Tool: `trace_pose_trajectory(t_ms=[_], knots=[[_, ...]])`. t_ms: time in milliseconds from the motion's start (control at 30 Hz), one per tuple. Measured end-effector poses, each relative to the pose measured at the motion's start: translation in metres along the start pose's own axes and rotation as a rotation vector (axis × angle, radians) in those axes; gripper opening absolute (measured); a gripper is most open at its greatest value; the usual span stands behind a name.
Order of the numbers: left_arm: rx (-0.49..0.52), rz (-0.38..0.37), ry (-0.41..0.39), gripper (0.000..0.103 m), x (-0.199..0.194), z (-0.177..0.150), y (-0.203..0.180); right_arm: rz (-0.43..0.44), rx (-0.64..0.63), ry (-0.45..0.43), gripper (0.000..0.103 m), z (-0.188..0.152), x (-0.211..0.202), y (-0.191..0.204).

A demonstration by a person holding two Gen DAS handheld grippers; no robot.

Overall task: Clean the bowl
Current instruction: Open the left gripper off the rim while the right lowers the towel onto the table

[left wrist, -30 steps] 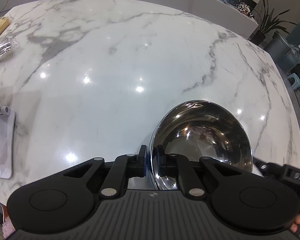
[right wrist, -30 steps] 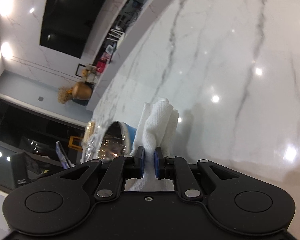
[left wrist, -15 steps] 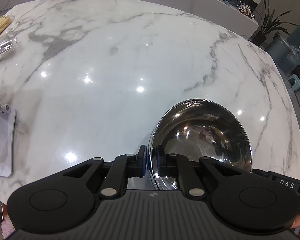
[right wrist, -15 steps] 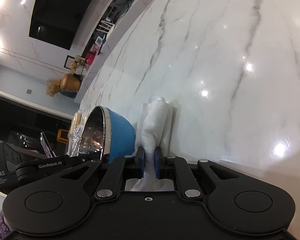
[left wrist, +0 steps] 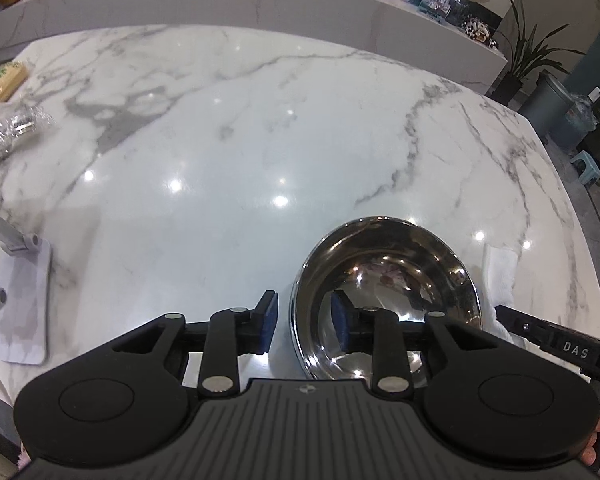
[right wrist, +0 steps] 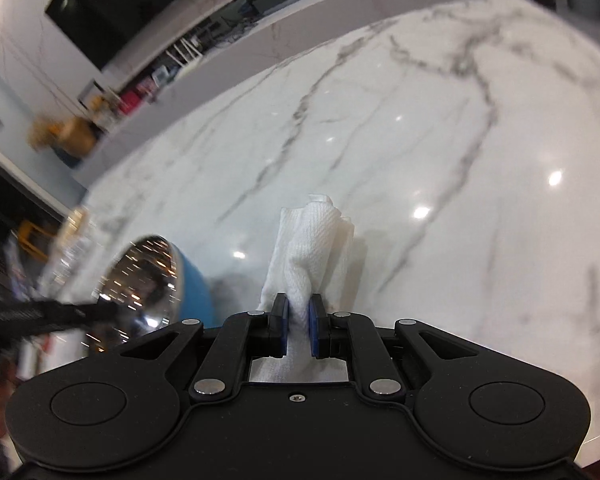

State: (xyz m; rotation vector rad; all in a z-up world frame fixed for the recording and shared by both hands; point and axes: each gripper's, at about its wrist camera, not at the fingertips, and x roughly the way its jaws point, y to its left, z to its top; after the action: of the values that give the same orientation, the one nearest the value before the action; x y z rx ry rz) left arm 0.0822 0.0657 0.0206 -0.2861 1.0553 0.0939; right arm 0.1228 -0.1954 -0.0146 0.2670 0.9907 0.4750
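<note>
A steel bowl [left wrist: 384, 296], shiny inside and blue outside, sits on the white marble table [left wrist: 240, 140]; it also shows in the right wrist view [right wrist: 156, 276]. My left gripper [left wrist: 304, 322] is open, its two pads standing apart on either side of the bowl's near rim without touching it. My right gripper [right wrist: 298, 330] is shut on a crumpled white paper towel [right wrist: 318, 240], held just right of the bowl. The towel also shows in the left wrist view [left wrist: 500, 276], and the right gripper's black body [left wrist: 556, 344] lies beside the bowl.
A phone stand with a white base [left wrist: 24, 292] stands at the table's left edge. A foil packet [left wrist: 12, 132] and a yellow-green pack [left wrist: 8, 80] lie at the far left. A raised marble ledge [left wrist: 300, 8] with pictures runs behind the table.
My left gripper has opened and let go of the bowl's rim. The right gripper with the towel has swung in beside the bowl and its view has levelled.
</note>
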Motion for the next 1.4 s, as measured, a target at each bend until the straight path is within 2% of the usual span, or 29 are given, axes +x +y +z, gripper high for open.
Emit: trace_pose_trajectory(t_ms=[100,200,500,800,833,867,933,1100,1167,1233,1300,1333,1400], knots=[[0.007,0.012,-0.008,0.033,-0.002,-0.001,0.000,-0.113,-0.097,0.006,0.010,-0.003,0.006,0.011],[0.012,0.023,-0.016,0.034,-0.004,-0.002,0.000,-0.178,-0.146,0.020,0.010,-0.007,0.014,0.014],[0.028,0.045,-0.028,0.036,-0.004,-0.005,-0.003,-0.231,-0.213,0.032,0.010,-0.012,0.010,0.014],[0.045,0.037,-0.074,0.051,-0.012,-0.007,-0.005,-0.239,-0.200,-0.010,0.014,-0.003,-0.007,0.016],[0.050,0.035,-0.082,0.055,-0.013,-0.008,-0.006,-0.237,-0.200,-0.016,0.021,-0.002,-0.010,0.017],[0.057,0.033,-0.095,0.063,-0.015,-0.008,-0.008,-0.235,-0.200,-0.024,0.035,-0.001,-0.013,0.019],[0.069,0.029,-0.115,0.073,-0.019,-0.009,-0.010,-0.231,-0.199,-0.041,0.045,0.001,-0.020,0.023],[0.091,0.025,-0.139,0.075,-0.031,-0.011,-0.015,-0.223,-0.183,-0.055,0.056,0.002,-0.034,0.035],[0.096,0.022,-0.142,0.075,-0.032,-0.012,-0.017,-0.218,-0.160,-0.057,0.067,0.001,-0.040,0.039],[0.101,-0.002,-0.152,0.076,-0.035,-0.015,-0.018,-0.213,-0.139,-0.052,0.073,0.000,-0.044,0.043],[0.091,-0.033,-0.158,0.081,-0.037,-0.018,-0.018,-0.212,-0.120,-0.041,0.074,-0.003,-0.047,0.048],[0.089,-0.042,-0.160,0.087,-0.038,-0.020,-0.017,-0.212,-0.118,-0.038,0.074,-0.005,-0.048,0.049],[0.090,-0.051,-0.165,0.087,-0.039,-0.023,-0.017,-0.214,-0.123,-0.031,0.075,-0.011,-0.051,0.055]])
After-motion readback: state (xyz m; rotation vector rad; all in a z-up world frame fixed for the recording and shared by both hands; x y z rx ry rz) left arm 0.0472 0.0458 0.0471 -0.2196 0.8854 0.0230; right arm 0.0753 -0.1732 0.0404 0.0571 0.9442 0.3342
